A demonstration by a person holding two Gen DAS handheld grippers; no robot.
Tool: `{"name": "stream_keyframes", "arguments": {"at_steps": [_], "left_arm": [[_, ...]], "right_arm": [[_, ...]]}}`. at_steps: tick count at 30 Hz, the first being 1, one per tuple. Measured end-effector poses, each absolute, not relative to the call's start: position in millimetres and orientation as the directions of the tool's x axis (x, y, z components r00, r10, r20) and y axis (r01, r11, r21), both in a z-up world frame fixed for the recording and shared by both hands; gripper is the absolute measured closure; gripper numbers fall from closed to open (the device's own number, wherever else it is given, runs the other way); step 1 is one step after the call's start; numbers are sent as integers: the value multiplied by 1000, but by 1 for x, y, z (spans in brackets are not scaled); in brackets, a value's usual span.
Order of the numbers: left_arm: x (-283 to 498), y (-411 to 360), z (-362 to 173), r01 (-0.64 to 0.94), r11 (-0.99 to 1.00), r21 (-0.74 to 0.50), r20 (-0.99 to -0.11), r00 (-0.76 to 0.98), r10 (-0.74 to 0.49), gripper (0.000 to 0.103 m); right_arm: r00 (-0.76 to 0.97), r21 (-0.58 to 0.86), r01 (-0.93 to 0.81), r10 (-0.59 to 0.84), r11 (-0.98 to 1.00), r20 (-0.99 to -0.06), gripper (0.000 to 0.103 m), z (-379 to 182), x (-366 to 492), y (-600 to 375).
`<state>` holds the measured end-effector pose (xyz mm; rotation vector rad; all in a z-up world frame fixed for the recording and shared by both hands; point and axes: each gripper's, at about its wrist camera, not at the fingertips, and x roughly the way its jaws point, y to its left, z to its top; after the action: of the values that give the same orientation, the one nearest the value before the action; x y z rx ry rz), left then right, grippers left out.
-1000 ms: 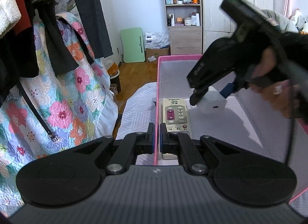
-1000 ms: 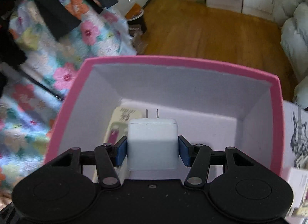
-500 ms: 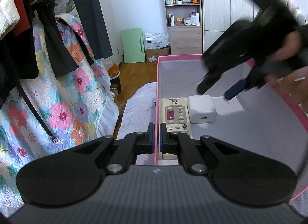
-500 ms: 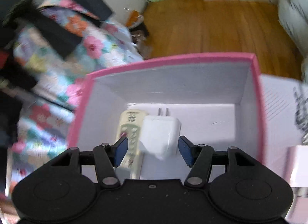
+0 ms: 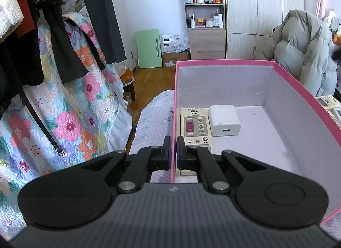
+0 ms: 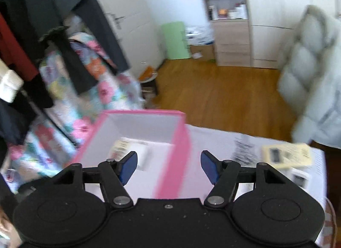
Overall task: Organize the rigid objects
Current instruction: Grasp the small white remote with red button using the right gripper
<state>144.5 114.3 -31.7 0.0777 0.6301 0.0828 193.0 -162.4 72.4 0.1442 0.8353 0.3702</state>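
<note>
Pink box (image 5: pixel 223 62) wall pinched by left gripper (image 5: pixel 173 152), right gripper (image 6: pixel 168 165) angled downward, fingers just spreading, empty.

A: What sits between the right gripper (image 6: pixel 169 167) fingers?
B: Nothing; its jaws have just been opening, above the pink box (image 6: pixel 170 154) wall.
A: And inside?
B: A blurred white charger (image 6: pixel 145 156) beside a remote (image 6: pixel 119 148). Another remote (image 6: pixel 287 155) lies on the bedsheet (image 6: pixel 213 139).
</note>
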Motion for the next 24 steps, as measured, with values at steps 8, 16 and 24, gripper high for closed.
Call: {"name": "stream_keyframes", "arguments": {"at_steps": [8, 16, 24], "left_arm": [[146, 109, -32, -44, 989, 141, -584, 803, 119, 99], [144, 108, -31, -47, 988, 144, -584, 802, 123, 98], [144, 108, -31, -44, 987, 156, -584, 802, 128, 98]], "right_arm": [[621, 213, -165, 269, 963, -736, 32, 0, 153, -197], [565, 330, -119, 337, 936, -753, 38, -51, 120, -205], [581, 142, -204, 236, 969, -779, 50, -74, 128, -173]]}}
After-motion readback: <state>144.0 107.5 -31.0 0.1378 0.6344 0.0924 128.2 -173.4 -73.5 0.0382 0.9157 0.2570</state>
